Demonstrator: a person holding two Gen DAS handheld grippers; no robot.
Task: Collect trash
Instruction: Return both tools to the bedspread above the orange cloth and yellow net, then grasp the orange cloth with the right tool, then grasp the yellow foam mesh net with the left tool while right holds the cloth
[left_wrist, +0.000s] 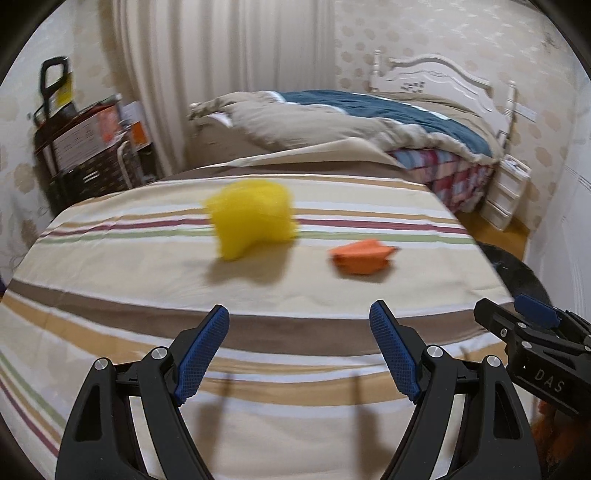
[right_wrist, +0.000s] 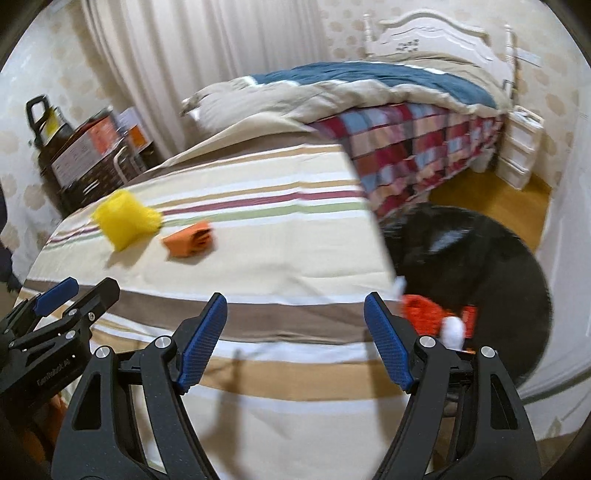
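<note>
A crumpled yellow piece of trash (left_wrist: 255, 219) and a folded orange paper (left_wrist: 362, 256) lie on a striped cloth surface (left_wrist: 184, 288). Both also show in the right wrist view, yellow (right_wrist: 125, 219) and orange (right_wrist: 190, 240). My left gripper (left_wrist: 299, 350) is open and empty, hovering over the cloth short of both pieces. My right gripper (right_wrist: 295, 343) is open and empty near the cloth's right edge. A black trash bag (right_wrist: 472, 258) on the floor to the right holds red-orange and white scraps (right_wrist: 424, 314).
A bed with a blue and beige duvet (left_wrist: 351, 114) lies behind the striped surface. A dark cart with boxes (left_wrist: 85, 147) stands at the back left. A white drawer unit (left_wrist: 508, 192) stands by the wall at the right. Curtains hang behind.
</note>
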